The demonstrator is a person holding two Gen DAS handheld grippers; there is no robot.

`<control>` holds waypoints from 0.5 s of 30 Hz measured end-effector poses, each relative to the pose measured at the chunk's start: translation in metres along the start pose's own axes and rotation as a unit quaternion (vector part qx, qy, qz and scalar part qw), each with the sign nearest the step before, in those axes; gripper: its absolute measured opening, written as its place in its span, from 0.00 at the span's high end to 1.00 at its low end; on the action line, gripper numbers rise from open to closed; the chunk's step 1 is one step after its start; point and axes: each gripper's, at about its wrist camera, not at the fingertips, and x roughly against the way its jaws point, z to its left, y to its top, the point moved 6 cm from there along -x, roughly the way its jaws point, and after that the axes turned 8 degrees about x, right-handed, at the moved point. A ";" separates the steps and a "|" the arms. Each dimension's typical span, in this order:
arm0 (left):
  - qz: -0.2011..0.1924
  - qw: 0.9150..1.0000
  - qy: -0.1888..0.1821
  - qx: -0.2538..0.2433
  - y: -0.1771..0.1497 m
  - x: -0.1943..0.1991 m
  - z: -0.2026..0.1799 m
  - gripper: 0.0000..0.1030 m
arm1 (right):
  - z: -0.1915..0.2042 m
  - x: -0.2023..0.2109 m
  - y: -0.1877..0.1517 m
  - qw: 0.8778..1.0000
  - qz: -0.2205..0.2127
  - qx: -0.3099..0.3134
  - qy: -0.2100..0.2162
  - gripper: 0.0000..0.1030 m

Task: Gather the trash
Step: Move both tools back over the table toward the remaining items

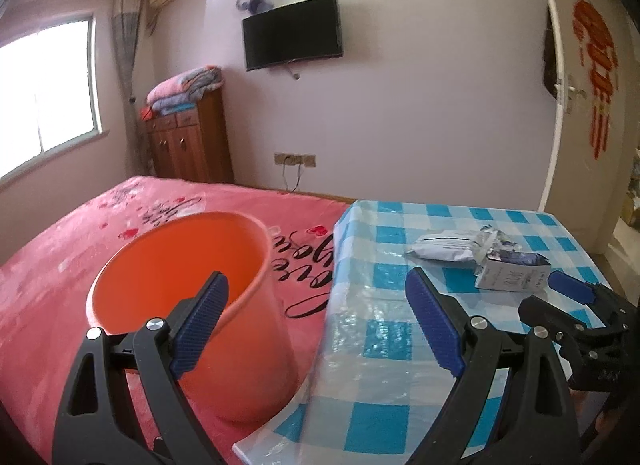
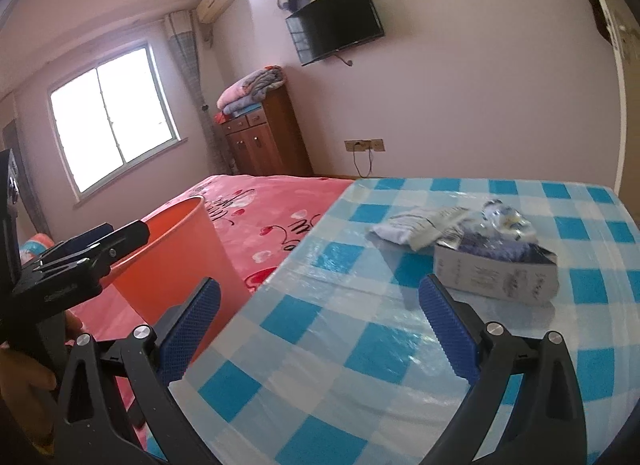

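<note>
An orange bucket (image 1: pixel 180 285) stands on the pink bed, against the left edge of the checked table (image 1: pixel 380 345). My left gripper (image 1: pixel 316 325) is open and holds nothing; its left pad is over the bucket's rim and its right pad over the table. The trash lies at the far right of the table: a small cardboard box (image 2: pixel 496 277), a white wrapper (image 2: pixel 412 229) and crumpled clear plastic (image 2: pixel 504 221). My right gripper (image 2: pixel 320 335) hangs open and empty above the tablecloth, short of the box. The bucket (image 2: pixel 172 265) shows left of it.
The pink bedspread (image 1: pixel 80 245) stretches left and behind the bucket. A wooden cabinet (image 1: pixel 188 141) with folded blankets stands against the far wall below a wall television (image 1: pixel 292 33). A hand (image 2: pixel 28 377) holds the left gripper (image 2: pixel 120 233) at the frame's left edge.
</note>
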 end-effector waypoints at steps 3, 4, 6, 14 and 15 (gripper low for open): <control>-0.022 0.999 -0.041 0.005 -0.004 0.007 -0.013 0.12 | -0.011 0.004 -0.009 1.000 0.003 -0.011 -0.005 0.05; -0.031 0.996 -0.076 0.014 -0.006 0.010 -0.017 0.12 | -0.016 0.005 -0.013 1.000 0.006 -0.017 -0.006 0.05; -0.036 0.994 -0.101 0.021 -0.010 0.011 -0.028 0.12 | -0.024 0.009 -0.018 1.000 0.008 -0.025 -0.009 0.05; 0.035 0.996 -0.079 -0.012 -0.038 -0.016 -0.063 0.12 | -0.065 0.020 -0.039 0.998 0.020 -0.055 -0.032 0.05; 0.052 0.996 -0.077 -0.009 -0.042 -0.021 -0.067 0.12 | -0.069 0.021 -0.041 0.998 0.020 -0.058 -0.035 0.05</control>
